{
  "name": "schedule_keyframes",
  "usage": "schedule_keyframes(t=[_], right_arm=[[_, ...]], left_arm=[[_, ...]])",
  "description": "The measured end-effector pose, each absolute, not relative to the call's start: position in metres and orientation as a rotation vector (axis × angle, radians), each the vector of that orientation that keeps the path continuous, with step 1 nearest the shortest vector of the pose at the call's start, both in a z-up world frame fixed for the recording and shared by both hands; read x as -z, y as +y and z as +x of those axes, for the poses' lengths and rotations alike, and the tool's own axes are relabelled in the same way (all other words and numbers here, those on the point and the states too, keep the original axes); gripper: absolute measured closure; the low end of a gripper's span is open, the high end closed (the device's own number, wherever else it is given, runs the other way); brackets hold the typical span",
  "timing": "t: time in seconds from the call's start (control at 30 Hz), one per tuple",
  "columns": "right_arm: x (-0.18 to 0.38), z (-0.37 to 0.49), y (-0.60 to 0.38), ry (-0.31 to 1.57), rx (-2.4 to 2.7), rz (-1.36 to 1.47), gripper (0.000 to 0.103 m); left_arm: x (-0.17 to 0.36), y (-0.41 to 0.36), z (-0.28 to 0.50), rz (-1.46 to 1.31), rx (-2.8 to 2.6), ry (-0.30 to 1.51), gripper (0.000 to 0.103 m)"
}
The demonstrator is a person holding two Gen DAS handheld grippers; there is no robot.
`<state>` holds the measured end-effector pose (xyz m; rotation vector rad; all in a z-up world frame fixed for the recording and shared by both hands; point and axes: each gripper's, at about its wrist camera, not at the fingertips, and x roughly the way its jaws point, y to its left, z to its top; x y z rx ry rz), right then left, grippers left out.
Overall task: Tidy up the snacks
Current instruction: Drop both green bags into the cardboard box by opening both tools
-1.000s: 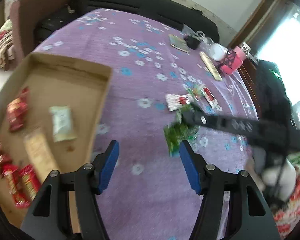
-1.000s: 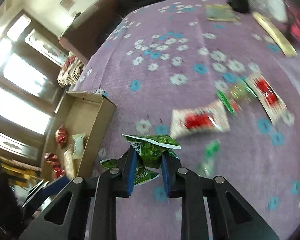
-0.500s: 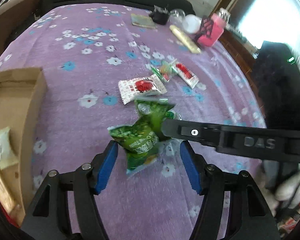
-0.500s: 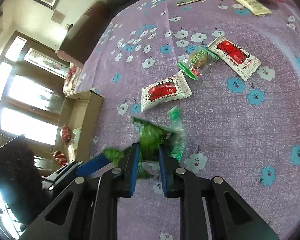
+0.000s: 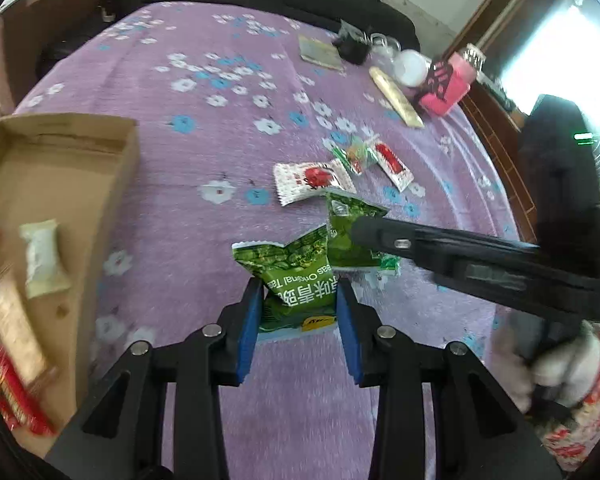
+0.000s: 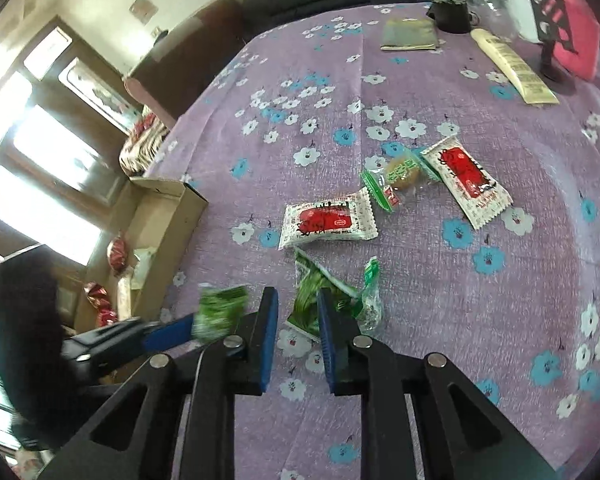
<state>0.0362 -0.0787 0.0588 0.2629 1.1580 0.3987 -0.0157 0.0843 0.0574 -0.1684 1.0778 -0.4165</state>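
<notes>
My left gripper (image 5: 298, 300) is shut on a green pea snack packet (image 5: 296, 276), held just above the purple flowered tablecloth (image 5: 204, 152). My right gripper (image 6: 298, 306) is partly open around a second green packet (image 6: 314, 300) that lies on the cloth; in the left wrist view that packet (image 5: 346, 228) sits under the right gripper's black finger (image 5: 384, 236). The left-held packet shows blurred in the right wrist view (image 6: 220, 312). A cardboard box (image 5: 60, 184) with several snacks stands at the left.
Two white-and-red packets (image 6: 328, 220) (image 6: 466, 184) and a small green-wrapped snack (image 6: 400, 174) lie on the cloth beyond the grippers. A pink holder (image 5: 448, 84), a long beige tube (image 5: 396, 96), a flat packet (image 5: 320, 54) and clear jars stand at the far edge.
My left gripper has closed on one green packet and pulled it from the right gripper. The right gripper's jaws have parted and the other green packet now rests on the cloth.
</notes>
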Motion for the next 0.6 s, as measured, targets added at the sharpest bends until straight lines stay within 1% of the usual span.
schedule_keyframes(t=[0.03,0.17,0.27,0.33,0.6], right_arm=[[-0.056,0.038,-0.075,1.164,-0.382,0.24,0.074],[-0.042,0.043,-0.063,1.172,-0.334,0.147,0.073],[-0.039,0.048,-0.06,1.161,-0.313,0.118,0.077],[-0.044,0.049,-0.062,1.153,-0.313,0.133,0.084],[-0.082,0.01,-0.048,1.096,-0.375,0.111,0.085]], left_arm=[[-0.06,0.088,-0.02,-0.176,0.41,1.072,0.065],[-0.071,0.105,-0.039,-0.215,0.382,1.05,0.065],[-0.082,0.124,-0.055,-0.243,0.34,1.034,0.065],[-0.093,0.14,-0.069,-0.25,0.299,1.012,0.065],[-0.129,0.207,-0.128,-0.319,0.128,0.928,0.065]])
